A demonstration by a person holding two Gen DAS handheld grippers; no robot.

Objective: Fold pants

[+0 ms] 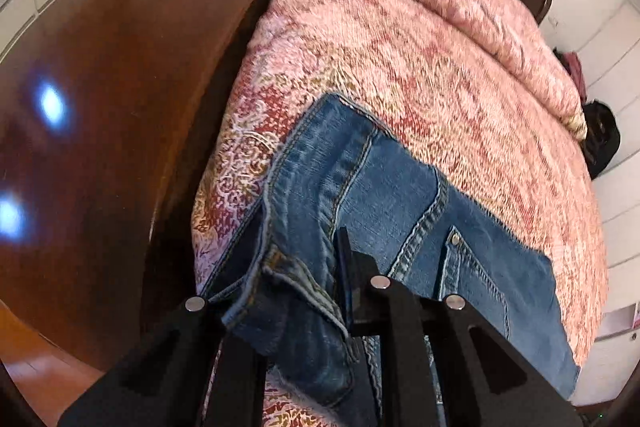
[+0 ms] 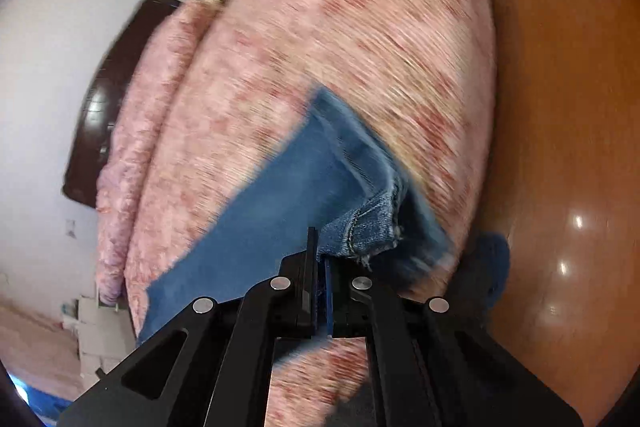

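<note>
Blue jeans (image 1: 384,211) lie on a pink patterned bedspread (image 1: 460,75). The left gripper (image 1: 320,287) pinches their waistband; the right gripper (image 2: 322,267) pinches a frayed leg hem.

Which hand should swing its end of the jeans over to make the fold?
Probably the right gripper: its fingers pinch the light hem end of the jeans, while the left gripper holds the bulky waistband.

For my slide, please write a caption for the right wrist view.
Right gripper shut on a hem of the blue jeans, lifted over a pink bedspread.
</note>
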